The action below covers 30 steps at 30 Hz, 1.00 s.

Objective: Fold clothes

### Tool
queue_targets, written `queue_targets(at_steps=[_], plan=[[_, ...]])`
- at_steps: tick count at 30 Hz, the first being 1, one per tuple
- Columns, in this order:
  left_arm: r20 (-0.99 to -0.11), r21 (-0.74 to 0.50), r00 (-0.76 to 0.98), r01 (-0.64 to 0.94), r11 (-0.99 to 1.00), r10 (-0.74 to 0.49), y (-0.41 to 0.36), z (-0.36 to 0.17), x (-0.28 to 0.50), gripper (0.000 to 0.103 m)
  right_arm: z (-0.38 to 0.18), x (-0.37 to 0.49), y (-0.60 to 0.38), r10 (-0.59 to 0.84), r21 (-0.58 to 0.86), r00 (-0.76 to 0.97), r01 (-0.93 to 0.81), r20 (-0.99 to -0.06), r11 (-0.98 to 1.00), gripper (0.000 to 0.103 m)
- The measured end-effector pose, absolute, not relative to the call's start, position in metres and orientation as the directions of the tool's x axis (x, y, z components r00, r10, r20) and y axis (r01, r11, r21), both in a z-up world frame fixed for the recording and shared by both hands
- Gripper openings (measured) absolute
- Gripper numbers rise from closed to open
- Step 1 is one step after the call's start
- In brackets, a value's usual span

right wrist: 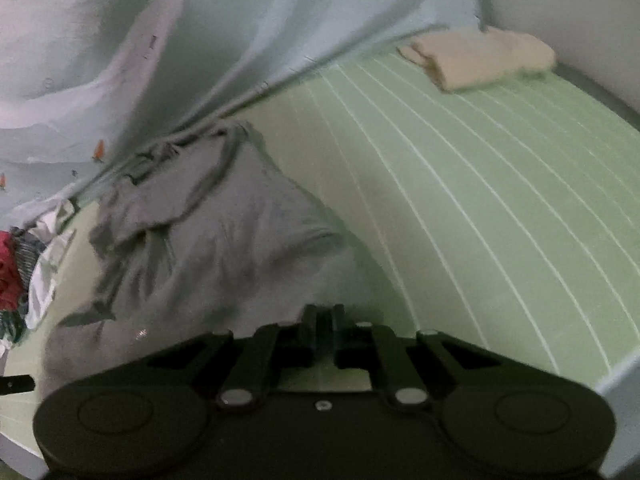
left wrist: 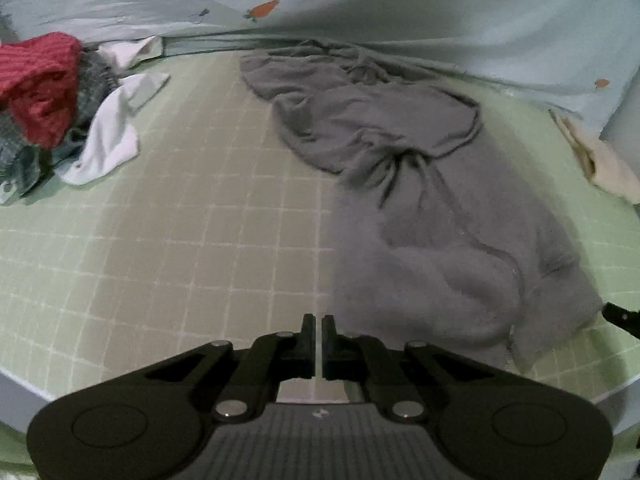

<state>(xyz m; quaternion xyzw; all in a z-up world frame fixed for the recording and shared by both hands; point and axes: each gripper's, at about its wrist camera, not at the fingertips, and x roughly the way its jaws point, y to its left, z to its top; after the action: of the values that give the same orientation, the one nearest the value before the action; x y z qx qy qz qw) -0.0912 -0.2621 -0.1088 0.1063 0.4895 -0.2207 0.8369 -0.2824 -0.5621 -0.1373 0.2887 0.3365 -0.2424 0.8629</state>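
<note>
A grey zip-up garment [left wrist: 420,208] lies spread and wrinkled on the green checked sheet [left wrist: 180,220], its top bunched toward the far quilt. My left gripper [left wrist: 319,322] is shut at the garment's near left edge, and I see no cloth between its fingers. In the right wrist view the same garment [right wrist: 224,240] lies left of centre, blurred. My right gripper [right wrist: 324,312] is shut at the garment's near right edge. Its tip [left wrist: 622,318] shows beside the garment's right corner in the left wrist view.
A pile of clothes with a red knit [left wrist: 40,84] and a white cloth [left wrist: 112,132] sits far left. A folded beige garment [right wrist: 480,56] lies far right by the wall [right wrist: 580,12]. A pale blue carrot-print quilt [left wrist: 380,4] bounds the back. The bed edge [left wrist: 24,392] is near.
</note>
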Motion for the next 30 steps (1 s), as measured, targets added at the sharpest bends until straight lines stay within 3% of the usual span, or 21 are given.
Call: queue_targets(at_steps=[2, 5, 7, 9, 12, 13, 17, 18, 19, 20, 21, 22, 28, 30], plan=[[-0.856, -0.071, 0.433, 0.441, 0.895, -0.282, -0.252, -0.104, -0.088, 0.006, -0.14, -0.287, -0.56, -0.231, 0.333, 0.648, 0.626, -0.726, 0.705, 0.011], [-0.849, -0.105, 0.44, 0.406, 0.908, -0.294, -0.248, -0.104, -0.078, 0.029, -0.143, -0.293, -0.557, -0.245, 0.327, 0.637, 0.643, -0.731, 0.693, 0.03], [-0.848, -0.112, 0.437, 0.406, 0.907, -0.301, -0.255, -0.112, -0.071, 0.043, -0.144, -0.287, -0.559, -0.268, 0.307, 0.639, 0.641, -0.721, 0.703, 0.051], [-0.848, -0.118, 0.434, 0.407, 0.906, -0.305, -0.263, -0.12, -0.064, 0.06, -0.147, -0.278, -0.564, -0.282, 0.276, 0.635, 0.633, -0.719, 0.723, 0.055], [-0.852, -0.151, 0.405, 0.416, 0.897, -0.332, -0.28, -0.136, -0.052, 0.064, -0.154, -0.267, -0.567, -0.274, 0.249, 0.621, 0.621, -0.735, 0.743, 0.074], [-0.854, -0.169, 0.391, 0.416, 0.894, -0.343, -0.285, -0.142, -0.047, 0.064, -0.156, -0.263, -0.568, -0.271, 0.24, 0.616, 0.617, -0.74, 0.749, 0.076], [-0.87, -0.19, 0.357, 0.392, 0.9, -0.339, -0.302, -0.166, -0.035, 0.062, -0.165, -0.248, -0.573, -0.26, 0.204, 0.595, 0.599, -0.76, 0.775, 0.074], [-0.875, -0.198, 0.343, 0.393, 0.898, -0.343, -0.304, -0.171, -0.034, 0.05, -0.167, -0.244, -0.574, -0.258, 0.195, 0.59, 0.594, -0.765, 0.781, 0.061], [-0.879, -0.205, 0.329, 0.394, 0.896, -0.346, -0.306, -0.175, -0.033, 0.038, -0.17, -0.24, -0.575, -0.255, 0.186, 0.585, 0.589, -0.77, 0.787, 0.041], [-0.882, -0.219, 0.312, 0.391, 0.894, -0.353, -0.305, -0.178, -0.033, 0.018, -0.172, -0.236, -0.576, -0.253, 0.177, 0.579, 0.583, -0.775, 0.793, 0.034], [-0.885, -0.223, 0.301, 0.396, 0.891, -0.356, -0.303, -0.179, -0.035, 0.014, -0.174, -0.232, -0.577, -0.251, 0.168, 0.574, 0.578, -0.78, 0.799, 0.016], [-0.887, -0.227, 0.291, 0.4, 0.888, -0.358, -0.301, -0.18, -0.037, 0.013, -0.177, -0.228, -0.578, -0.248, 0.16, 0.568, 0.572, -0.785, 0.804, 0.008], [-0.927, -0.124, 0.276, 0.412, 0.903, -0.253, -0.268, -0.177, -0.057, 0.012, -0.173, -0.256, -0.546, -0.171, 0.182, 0.527, 0.552, -0.833, 0.814, 0.007], [-0.94, -0.1, 0.264, 0.391, 0.915, -0.216, -0.253, -0.178, -0.061, 0.018, -0.172, -0.264, -0.533, -0.135, 0.198, 0.515, 0.54, -0.847, 0.818, 0.008]])
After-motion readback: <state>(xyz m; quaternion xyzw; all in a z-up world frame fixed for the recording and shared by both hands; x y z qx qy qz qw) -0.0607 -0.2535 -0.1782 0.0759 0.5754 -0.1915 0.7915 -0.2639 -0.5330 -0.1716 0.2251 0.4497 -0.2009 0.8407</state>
